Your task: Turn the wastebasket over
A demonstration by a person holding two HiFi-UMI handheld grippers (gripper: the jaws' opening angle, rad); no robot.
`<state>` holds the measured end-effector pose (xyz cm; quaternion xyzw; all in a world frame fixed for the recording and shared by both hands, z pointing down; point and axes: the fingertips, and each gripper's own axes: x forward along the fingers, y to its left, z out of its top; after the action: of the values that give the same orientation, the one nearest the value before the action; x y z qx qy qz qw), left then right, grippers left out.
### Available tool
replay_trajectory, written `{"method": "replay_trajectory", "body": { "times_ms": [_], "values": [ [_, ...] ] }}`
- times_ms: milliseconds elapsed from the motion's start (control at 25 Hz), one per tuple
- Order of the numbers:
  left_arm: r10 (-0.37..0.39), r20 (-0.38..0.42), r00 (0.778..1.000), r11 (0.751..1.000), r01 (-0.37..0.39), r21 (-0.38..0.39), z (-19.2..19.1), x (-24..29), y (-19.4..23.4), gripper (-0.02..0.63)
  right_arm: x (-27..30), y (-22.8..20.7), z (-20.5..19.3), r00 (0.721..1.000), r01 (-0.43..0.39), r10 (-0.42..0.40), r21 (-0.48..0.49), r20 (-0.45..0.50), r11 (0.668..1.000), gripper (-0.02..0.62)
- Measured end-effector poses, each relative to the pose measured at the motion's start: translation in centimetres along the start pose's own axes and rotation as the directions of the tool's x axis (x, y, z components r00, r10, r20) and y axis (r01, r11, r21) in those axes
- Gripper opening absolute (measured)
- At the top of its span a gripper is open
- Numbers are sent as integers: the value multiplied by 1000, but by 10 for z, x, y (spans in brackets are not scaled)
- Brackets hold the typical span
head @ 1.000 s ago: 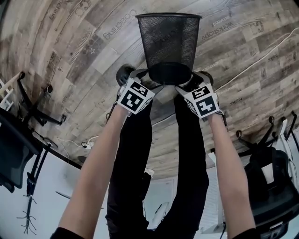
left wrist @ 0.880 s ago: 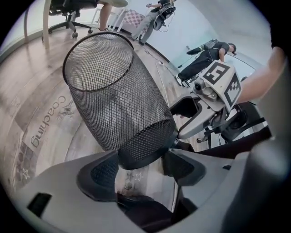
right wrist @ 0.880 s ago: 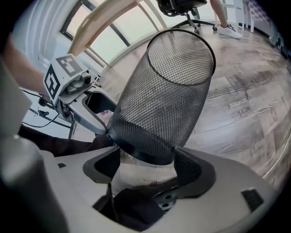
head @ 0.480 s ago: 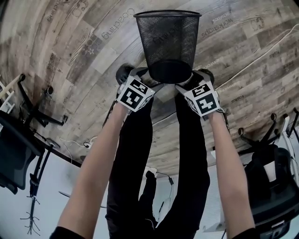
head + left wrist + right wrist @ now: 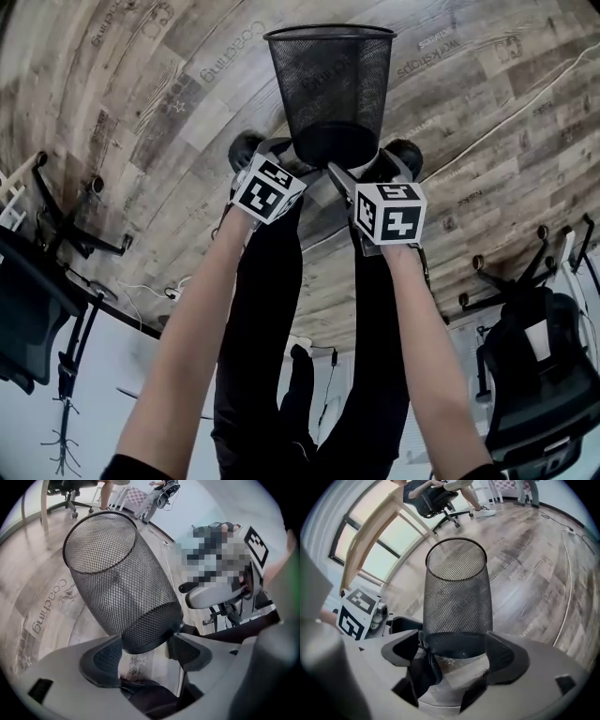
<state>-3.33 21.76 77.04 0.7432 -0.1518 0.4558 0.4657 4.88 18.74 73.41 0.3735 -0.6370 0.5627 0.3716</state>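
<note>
Head view: wastebasket [image 5: 328, 84] is off the wood floor [image 5: 141, 112], tipped with its open rim at 12 o'clock, away from the person, and its dark base at 6 o'clock, between the two shoes [image 5: 246, 145]. Left gripper [image 5: 286, 155] is on the base at about 8 o'clock, much where it was half a second ago. Right gripper [image 5: 352, 169] has changed: it has slid inward from 4 toward 5 o'clock of the base and rolled, so its marker cube shows a different face. The basket rim has shifted slightly up and left. Judgement: the wrist roll is the start of the flip, but the basket is only partly turned, so the task is early to midway.

Left gripper view: wastebasket [image 5: 117, 583] runs from the rim at 11 o'clock down to the base sitting between the fingers of the left gripper [image 5: 145, 651]. Fingers are spread wide around the base, one pad against it, the other right beside it. Reads as a hold on the base. The other gripper's body shows at 3 o'clock.

Right gripper view: wastebasket [image 5: 457, 597] points straight away, rim at 12 o'clock, base seated between the fingers of the right gripper [image 5: 457, 651], pads pressing both sides. Fingers are wide apart but clamped on the base. Risk, as a judgement: smooth round base could slip as the roll goes on.
</note>
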Motion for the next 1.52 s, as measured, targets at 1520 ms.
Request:
{"method": "replay_trajectory", "body": {
  "times_ms": [1520],
  "values": [
    [95,211,973,922,-166,350,187,-106,79,350,35,-5,0,988,97,-99,-22,-116,995,446]
  ]
}}
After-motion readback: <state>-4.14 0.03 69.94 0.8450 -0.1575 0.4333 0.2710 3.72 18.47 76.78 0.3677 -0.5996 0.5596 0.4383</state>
